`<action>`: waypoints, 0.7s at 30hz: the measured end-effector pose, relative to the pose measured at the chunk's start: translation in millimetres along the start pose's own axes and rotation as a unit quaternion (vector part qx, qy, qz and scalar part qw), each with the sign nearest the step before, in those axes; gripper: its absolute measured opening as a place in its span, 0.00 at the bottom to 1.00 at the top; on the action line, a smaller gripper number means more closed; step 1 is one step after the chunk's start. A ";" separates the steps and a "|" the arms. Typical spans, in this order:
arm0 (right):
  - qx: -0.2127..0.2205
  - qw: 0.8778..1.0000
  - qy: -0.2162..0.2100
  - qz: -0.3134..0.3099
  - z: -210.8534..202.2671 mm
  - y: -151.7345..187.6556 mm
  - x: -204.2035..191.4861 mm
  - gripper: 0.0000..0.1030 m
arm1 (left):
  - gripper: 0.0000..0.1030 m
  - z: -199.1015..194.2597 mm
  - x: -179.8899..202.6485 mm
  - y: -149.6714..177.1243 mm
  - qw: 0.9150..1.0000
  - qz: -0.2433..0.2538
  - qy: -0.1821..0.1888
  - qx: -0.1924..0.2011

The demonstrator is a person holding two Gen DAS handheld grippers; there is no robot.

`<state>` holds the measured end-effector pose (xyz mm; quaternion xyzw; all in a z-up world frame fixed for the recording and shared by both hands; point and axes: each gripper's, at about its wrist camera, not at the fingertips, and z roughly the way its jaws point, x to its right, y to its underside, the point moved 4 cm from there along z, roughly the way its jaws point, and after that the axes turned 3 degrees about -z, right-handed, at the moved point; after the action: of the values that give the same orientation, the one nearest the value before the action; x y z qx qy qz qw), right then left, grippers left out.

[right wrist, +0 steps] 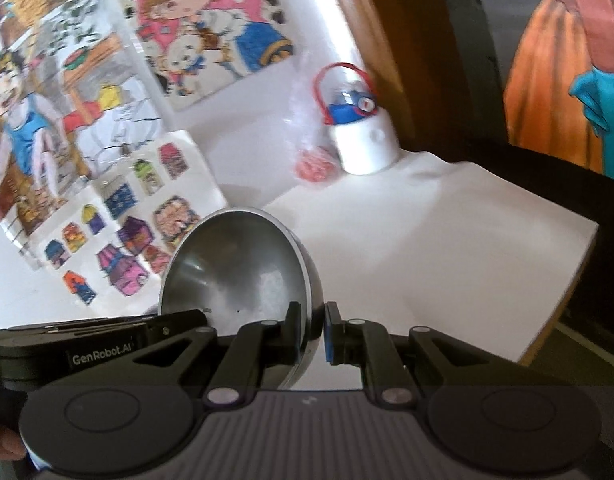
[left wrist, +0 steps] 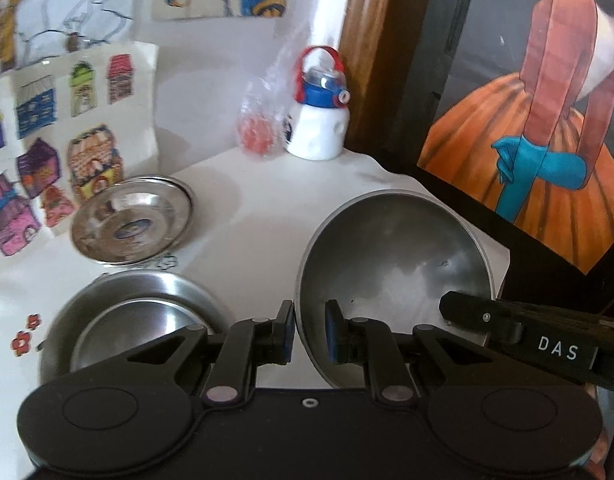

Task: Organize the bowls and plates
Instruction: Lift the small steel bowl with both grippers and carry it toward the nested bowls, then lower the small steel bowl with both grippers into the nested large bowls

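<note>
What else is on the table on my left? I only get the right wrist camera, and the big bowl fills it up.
Observer: A shiny steel plate lies flat on the table, far over on the left.
Operator: Is that all?
Observer: No, a second steel dish sits closer, just left of the left gripper.
Operator: What is that gripper doing?
Observer: Its fingers straddle the rim of the big bowl, one outside and one inside. I cannot tell if they are pinching it.
</note>
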<state>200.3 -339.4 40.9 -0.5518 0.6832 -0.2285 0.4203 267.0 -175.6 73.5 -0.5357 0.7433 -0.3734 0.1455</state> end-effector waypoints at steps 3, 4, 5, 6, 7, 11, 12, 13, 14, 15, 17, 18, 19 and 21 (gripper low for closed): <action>0.002 1.000 -0.009 -0.016 -1.9 -3.0 -23.8 0.13 | 0.16 -16.8 -17.5 -1.8 1.000 -0.011 0.001 0.008; 0.002 1.000 -0.012 -0.020 -1.9 -3.4 -32.1 0.13 | 0.16 -21.3 -22.5 -2.8 1.000 -0.013 0.000 0.010; 0.003 1.000 -0.015 -0.025 -1.6 -3.8 -40.3 0.13 | 0.16 -26.7 -28.6 -3.3 1.000 -0.015 -0.002 0.014; 0.003 0.999 -0.018 -0.029 -1.6 -3.7 -47.3 0.13 | 0.16 -31.2 -34.1 -3.9 1.000 -0.018 -0.004 0.016; 0.002 0.999 -0.020 -0.033 -1.6 -3.3 -54.1 0.13 | 0.16 -35.9 -39.5 -4.6 1.000 -0.020 -0.007 0.019; -0.004 0.998 -0.031 -0.051 0.1 -2.5 -79.1 0.13 | 0.16 -54.1 -61.2 -5.5 0.999 -0.025 -0.017 0.032; -0.006 0.998 -0.034 -0.056 0.9 -2.3 -85.0 0.13 | 0.16 -57.7 -65.6 -5.3 0.999 -0.026 -0.019 0.034; -0.009 0.998 -0.037 -0.059 2.1 -2.0 -90.6 0.13 | 0.16 -60.8 -70.8 -4.8 0.999 -0.028 -0.021 0.034; -0.011 0.997 -0.040 -0.062 3.0 -1.5 -96.0 0.13 | 0.16 -63.7 -76.1 -4.0 0.999 -0.031 -0.022 0.034; -0.014 0.997 -0.044 -0.067 4.3 -1.3 -101.9 0.13 | 0.16 -66.0 -81.1 -2.9 0.999 -0.034 -0.024 0.033; -0.020 0.996 -0.048 -0.075 7.2 -0.1 -113.0 0.13 | 0.16 -70.3 -92.2 0.0 0.998 -0.039 -0.026 0.030; -0.022 0.995 -0.050 -0.078 8.7 1.2 -117.5 0.13 | 0.16 -72.1 -97.1 2.5 0.998 -0.042 -0.027 0.029; -0.025 0.995 -0.052 -0.082 10.6 2.5 -122.2 0.14 | 0.16 -73.3 -101.8 4.3 0.998 -0.045 -0.029 0.027; -0.032 0.994 -0.056 -0.090 14.7 4.2 -130.0 0.14 | 0.16 -75.7 -111.8 8.3 0.998 -0.052 -0.032 0.026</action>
<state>215.0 -213.0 71.5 -0.6359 0.6131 -0.2125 0.4177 257.6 -43.0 98.5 -0.5812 0.6994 -0.3826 0.1633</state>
